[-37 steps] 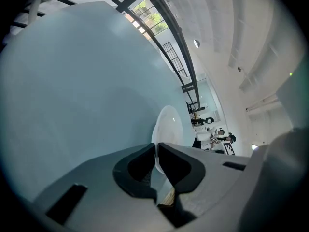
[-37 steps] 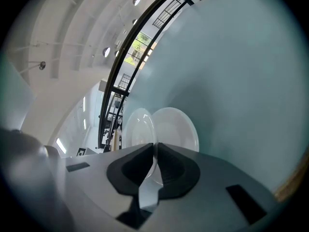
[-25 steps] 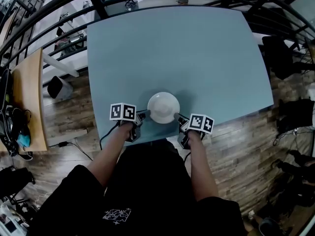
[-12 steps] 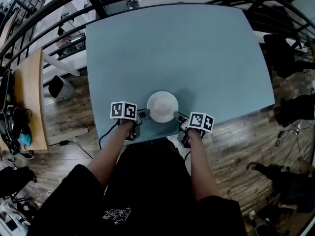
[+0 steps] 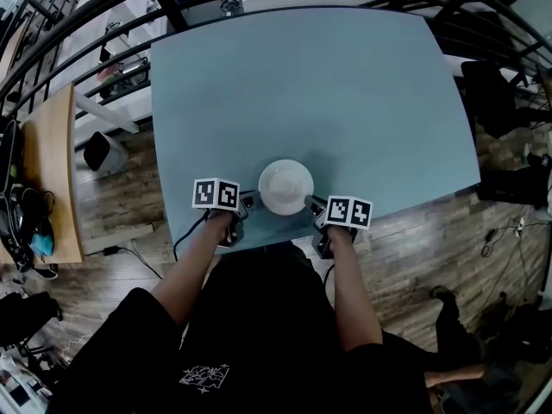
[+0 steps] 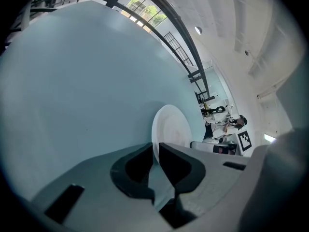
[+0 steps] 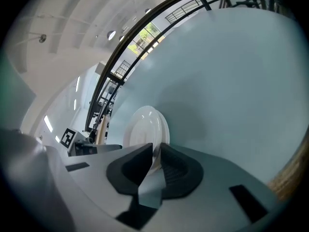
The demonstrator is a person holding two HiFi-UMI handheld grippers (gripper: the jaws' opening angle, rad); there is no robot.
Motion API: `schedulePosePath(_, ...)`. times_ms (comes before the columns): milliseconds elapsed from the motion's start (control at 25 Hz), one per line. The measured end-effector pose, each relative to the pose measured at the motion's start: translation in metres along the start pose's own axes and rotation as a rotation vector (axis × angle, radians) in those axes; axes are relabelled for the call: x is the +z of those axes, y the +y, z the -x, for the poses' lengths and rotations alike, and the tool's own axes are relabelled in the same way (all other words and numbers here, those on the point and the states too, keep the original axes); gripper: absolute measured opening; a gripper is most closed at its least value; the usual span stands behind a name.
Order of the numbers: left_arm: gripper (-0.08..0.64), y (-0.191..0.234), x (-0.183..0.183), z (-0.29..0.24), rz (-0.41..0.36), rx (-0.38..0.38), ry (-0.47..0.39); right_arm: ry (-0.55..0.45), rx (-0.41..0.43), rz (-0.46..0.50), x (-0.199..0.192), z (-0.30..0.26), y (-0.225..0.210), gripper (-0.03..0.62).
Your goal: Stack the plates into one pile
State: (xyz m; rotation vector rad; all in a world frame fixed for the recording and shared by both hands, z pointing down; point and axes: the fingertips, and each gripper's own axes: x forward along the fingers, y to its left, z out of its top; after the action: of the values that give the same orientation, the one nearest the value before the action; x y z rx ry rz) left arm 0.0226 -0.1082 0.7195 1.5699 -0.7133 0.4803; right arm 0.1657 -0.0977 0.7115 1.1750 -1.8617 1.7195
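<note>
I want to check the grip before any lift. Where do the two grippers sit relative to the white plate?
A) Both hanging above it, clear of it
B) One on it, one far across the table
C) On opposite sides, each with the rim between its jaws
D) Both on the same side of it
C: in the head view the left gripper meets the left rim of the white plate and the right gripper the right rim, each gripper's jaws closed on the rim.

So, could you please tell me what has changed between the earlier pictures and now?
Hardly anything has changed. A passer-by on the wooden floor at the lower right has walked on toward the bottom of the head view. The left claw and the right claw still pinch opposite edges of the white plate, which stays in the same spot near the front edge of the blue table.
</note>
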Motion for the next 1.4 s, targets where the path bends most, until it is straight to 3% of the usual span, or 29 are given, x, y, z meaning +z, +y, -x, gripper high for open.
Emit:
schedulePosePath(200,0.034,-0.001,0.004,0.003,0.0,-0.008,-0.007,0.04,-0.057,0.092,-0.002,-0.001,0.003,0.051)
schedulePosePath(520,0.034,0.002,0.011,0.013,-0.026,-0.011,-0.014,0.037,-0.131,0.138,-0.004,0.003,0.002,0.114)
schedulePosePath(680,0.034,0.002,0.015,0.02,-0.083,0.017,-0.033,-0.027,-0.119,0.104,0.0,0.01,0.001,0.11)
schedulePosePath(960,0.02,-0.01,0.04,0.042,-0.147,0.041,-0.094,-0.158,-0.091,0.117,0.023,0.031,0.013,0.017)
schedulePosePath(1400,0.009,-0.063,0.077,0.084,-0.358,0.033,-0.245,-0.351,-0.087,0.279,0.068,0.076,0.062,0.006)
